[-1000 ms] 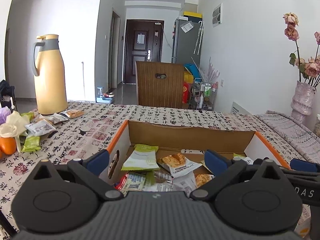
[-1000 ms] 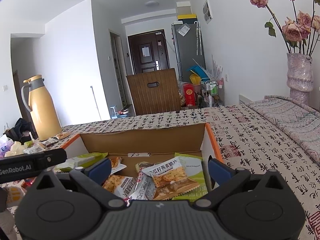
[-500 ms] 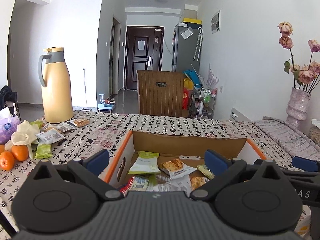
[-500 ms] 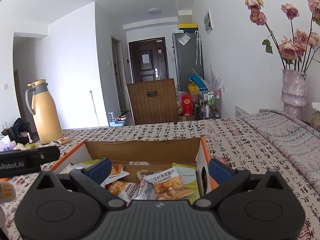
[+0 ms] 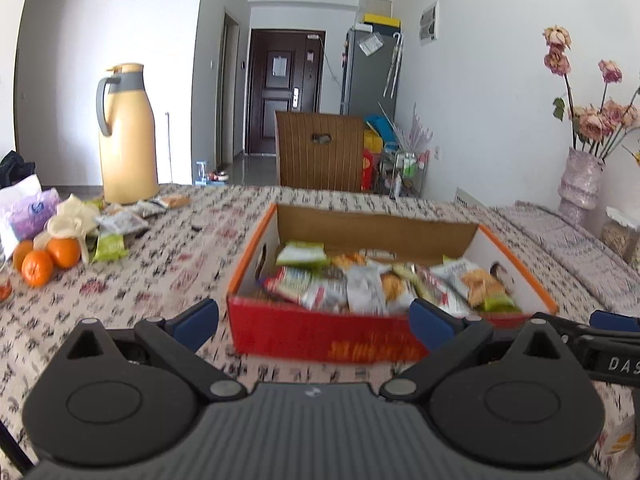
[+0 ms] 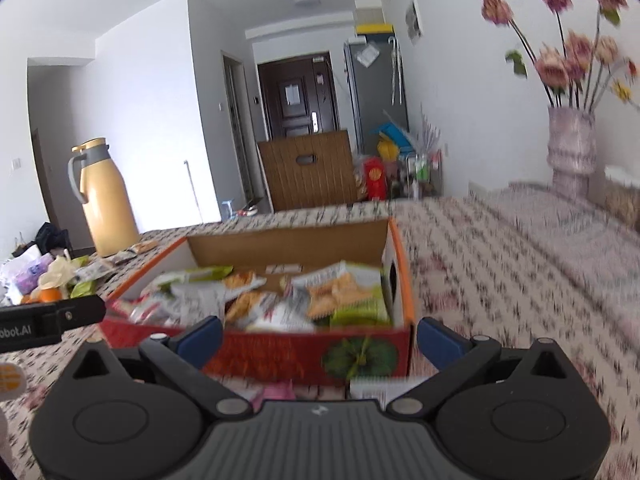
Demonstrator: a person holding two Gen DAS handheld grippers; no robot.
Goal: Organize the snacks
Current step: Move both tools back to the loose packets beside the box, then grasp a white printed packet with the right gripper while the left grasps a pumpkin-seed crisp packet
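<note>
Both grippers, left gripper (image 5: pixel 314 326) and right gripper (image 6: pixel 320 338), spread, empty (frames blurred). Risk: snack packets (image 5: pixel 120 222) beside thermos (image 5: pixel 127 136) never reach the box (image 5: pixel 372 340).

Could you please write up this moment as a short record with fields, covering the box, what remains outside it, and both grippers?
container: cardboard box, open top, on the patterned tablecloth
contents: many snack packets piled inside
still outside: loose snack packets near the yellow thermos, beside oranges
left gripper: open, empty, in front of the box
right gripper: open, empty, in front of the box
image quality: motion blur in both views
</note>
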